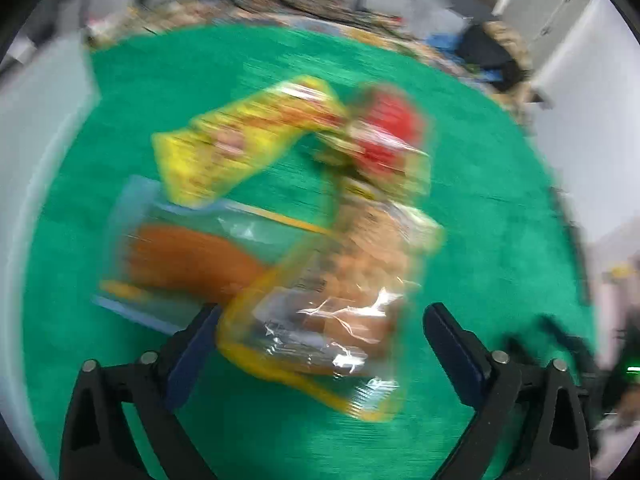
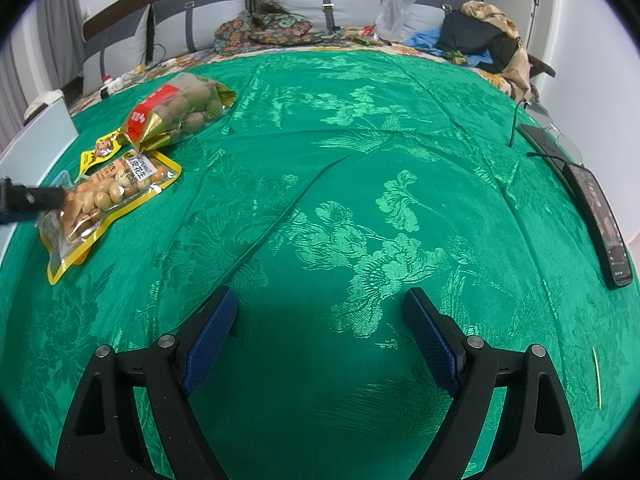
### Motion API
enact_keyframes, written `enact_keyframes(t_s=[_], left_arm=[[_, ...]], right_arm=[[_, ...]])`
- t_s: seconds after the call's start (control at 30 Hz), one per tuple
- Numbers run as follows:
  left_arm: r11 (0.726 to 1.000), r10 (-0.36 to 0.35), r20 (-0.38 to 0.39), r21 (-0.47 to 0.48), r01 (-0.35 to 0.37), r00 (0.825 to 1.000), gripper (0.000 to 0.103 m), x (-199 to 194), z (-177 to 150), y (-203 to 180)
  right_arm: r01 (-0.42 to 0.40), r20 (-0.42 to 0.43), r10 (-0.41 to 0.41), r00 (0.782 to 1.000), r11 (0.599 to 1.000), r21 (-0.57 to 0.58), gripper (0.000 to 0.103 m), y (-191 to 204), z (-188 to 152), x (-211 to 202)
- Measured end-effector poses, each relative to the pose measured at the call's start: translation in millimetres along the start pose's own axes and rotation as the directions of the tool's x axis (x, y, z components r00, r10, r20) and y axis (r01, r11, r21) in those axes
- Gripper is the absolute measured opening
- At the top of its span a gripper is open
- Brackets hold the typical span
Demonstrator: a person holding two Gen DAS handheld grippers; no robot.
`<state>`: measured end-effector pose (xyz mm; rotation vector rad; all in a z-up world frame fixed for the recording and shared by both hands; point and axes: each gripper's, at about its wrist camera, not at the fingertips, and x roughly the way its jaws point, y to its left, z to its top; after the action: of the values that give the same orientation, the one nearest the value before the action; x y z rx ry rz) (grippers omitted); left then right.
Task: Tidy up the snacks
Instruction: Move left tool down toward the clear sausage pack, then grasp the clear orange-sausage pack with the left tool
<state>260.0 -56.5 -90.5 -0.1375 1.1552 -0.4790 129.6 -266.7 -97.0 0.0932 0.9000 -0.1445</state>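
Note:
The left wrist view is motion-blurred. A yellow-edged peanut bag (image 1: 332,308) lies between the wide-open jaws of my left gripper (image 1: 320,320); contact cannot be told. Behind it lie a yellow snack bag (image 1: 236,140), a red-topped bag (image 1: 384,132) and a clear bag with orange contents (image 1: 188,256). In the right wrist view the peanut bag (image 2: 108,200) and the red-and-gold bag of round snacks (image 2: 180,112) lie at the far left, with a left gripper finger (image 2: 28,200) over the peanut bag. My right gripper (image 2: 320,320) is open and empty above the green cloth.
A green patterned cloth (image 2: 360,200) covers the bed. A phone (image 2: 600,224) and cables lie at the right edge. Pillows, clothes and a plastic bag (image 2: 392,12) sit along the headboard. A pale blue box (image 2: 40,140) stands at the left.

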Motion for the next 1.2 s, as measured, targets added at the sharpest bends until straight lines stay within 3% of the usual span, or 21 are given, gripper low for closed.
enact_keyframes(t_s=[0.07, 0.1, 0.13, 0.17, 0.27, 0.33, 0.4, 0.5, 0.6, 0.67, 0.7, 0.77, 0.8, 0.87, 0.97, 1.03, 1.2], left_arm=[[0.984, -0.176, -0.017, 0.009, 0.176, 0.984, 0.097, 0.3, -7.6, -20.1], [0.962, -0.272, -0.035, 0.015, 0.272, 0.962, 0.097, -0.3, -10.7, -28.7], [0.942, -0.334, -0.052, 0.03, 0.335, 0.941, 0.098, -3.1, -12.5, -35.4], [0.936, -0.346, -0.054, 0.054, 0.349, 0.937, 0.098, -8.2, -12.4, -39.8], [0.958, -0.255, -0.009, 0.134, 0.254, 0.967, 0.099, -31.4, 2.4, -32.1], [0.977, -0.131, 0.018, 0.175, 0.126, 0.991, 0.099, -44.7, 22.3, -14.3], [0.973, -0.016, 0.026, 0.229, 0.01, 1.0, 0.099, -51.4, 43.5, 4.1], [0.96, 0.083, 0.004, 0.269, -0.081, 0.997, 0.099, -40.0, 70.6, 21.9], [0.954, 0.198, -0.015, 0.234, -0.189, 0.98, 0.099, -14.6, 80.8, 34.0], [0.94, 0.284, -0.017, 0.204, -0.275, 0.959, 0.099, 6.1, 84.0, 39.0], [0.926, 0.326, -0.02, 0.207, -0.315, 0.945, 0.099, 16.3, 84.3, 40.6], [0.878, 0.443, -0.025, 0.214, -0.428, 0.896, 0.099, 36.8, 80.6, 46.6], [0.874, 0.457, -0.021, 0.196, -0.444, 0.889, 0.1, 37.6, 78.6, 52.1], [0.907, 0.417, -0.039, 0.076, -0.413, 0.908, 0.1, 29.3, 71.4, 73.0], [0.927, 0.369, -0.086, -0.034, -0.373, 0.925, 0.101, 14.9, 48.5, 99.3], [0.922, 0.38, -0.114, -0.031, -0.386, 0.918, 0.102, 4.1, 28.4, 105.9], [0.955, 0.293, -0.144, -0.004, -0.297, 0.945, 0.102, -25.7, -12.9, 107.9]], right_arm=[[0.0, 0.0, 0.0, 1.0, 1.0, 0.0, 0.088, 0.0, 0.0, 0.0], [0.0, 0.0, 0.0, 1.0, 1.0, 0.0, 0.088, 0.0, 0.1, -0.1], [0.0, 0.0, 0.0, 1.0, 1.0, 0.0, 0.088, 0.1, 0.1, 0.0], [0.0, 0.0, 0.0, 1.0, 1.0, 0.0, 0.088, -0.4, 0.2, 0.1], [-0.001, 0.0, 0.001, 1.0, 1.0, 0.001, 0.088, 0.0, 0.1, 0.0], [0.0, 0.0, 0.0, 1.0, 1.0, 0.0, 0.088, 0.1, 0.1, 0.1], [0.0, 0.0, 0.0, 1.0, 1.0, 0.0, 0.088, 0.0, 0.2, 0.1], [0.0, 0.0, 0.0, 1.0, 1.0, 0.0, 0.088, 0.2, 0.2, 0.0], [0.0, 0.0, 0.0, 1.0, 1.0, 0.001, 0.088, 0.2, 0.2, 0.0], [-0.001, 0.0, 0.001, 1.0, 1.0, 0.001, 0.088, -0.3, 0.3, 0.2], [-0.001, 0.0, 0.001, 1.0, 1.0, 0.001, 0.088, 0.2, 0.2, 0.0], [-0.001, 0.0, 0.001, 1.0, 1.0, 0.001, 0.088, 0.0, 0.3, 0.1], [-0.001, 0.0, 0.001, 1.0, 1.0, 0.001, 0.088, 0.3, 0.3, 0.0], [-0.001, 0.0, 0.001, 1.0, 1.0, 0.001, 0.088, 0.2, 0.3, 0.1], [-0.001, 0.0, 0.001, 1.0, 1.0, 0.001, 0.088, 0.2, 0.4, 0.1], [-0.001, 0.0, 0.001, 1.0, 1.0, 0.001, 0.089, 0.4, 0.3, 0.1], [-0.001, 0.0, 0.001, 1.0, 1.0, 0.001, 0.088, 0.4, 0.3, 0.1]])
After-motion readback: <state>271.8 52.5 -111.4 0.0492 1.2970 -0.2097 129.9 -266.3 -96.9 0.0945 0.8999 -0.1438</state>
